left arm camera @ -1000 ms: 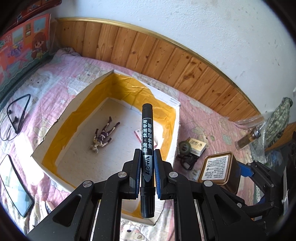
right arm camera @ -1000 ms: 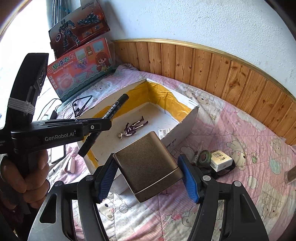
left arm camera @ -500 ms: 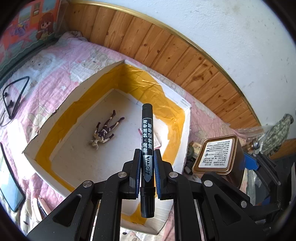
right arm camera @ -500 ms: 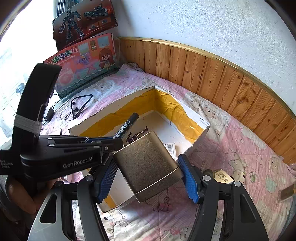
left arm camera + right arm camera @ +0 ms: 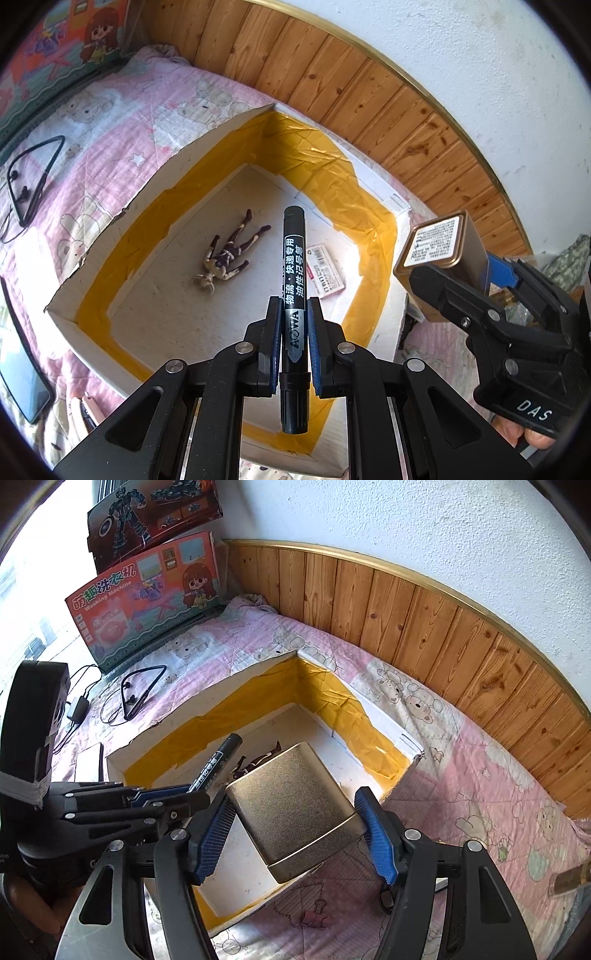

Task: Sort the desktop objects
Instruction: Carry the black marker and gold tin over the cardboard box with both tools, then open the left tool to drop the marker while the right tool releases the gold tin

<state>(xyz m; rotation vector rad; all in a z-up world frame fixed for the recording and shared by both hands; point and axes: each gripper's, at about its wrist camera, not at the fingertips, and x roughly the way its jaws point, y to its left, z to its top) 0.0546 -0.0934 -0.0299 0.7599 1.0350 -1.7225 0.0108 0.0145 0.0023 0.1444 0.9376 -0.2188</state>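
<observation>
The left claw (image 5: 293,345) is nipped narrow on one black marker (image 5: 293,273), gripped near its back end so the long barrel sticks out ahead over the open box (image 5: 162,192). The right claw (image 5: 295,823) stands wide, its blue pads clamped on the two flanks of one gold tin (image 5: 291,805), which hangs over the box's near corner. Both loads are tipped downward, which looks like a set-up for dropping them in. The box, white with yellow tape lining its walls, sits on a pink bedspread (image 5: 461,775). Inside lie one small figurine (image 5: 229,254) and one white label card (image 5: 325,271), apart from each other. Outside it, one neckband earphone (image 5: 142,688) and one phone (image 5: 20,384) wait on the bedspread, so the sorting seems partway through.
</observation>
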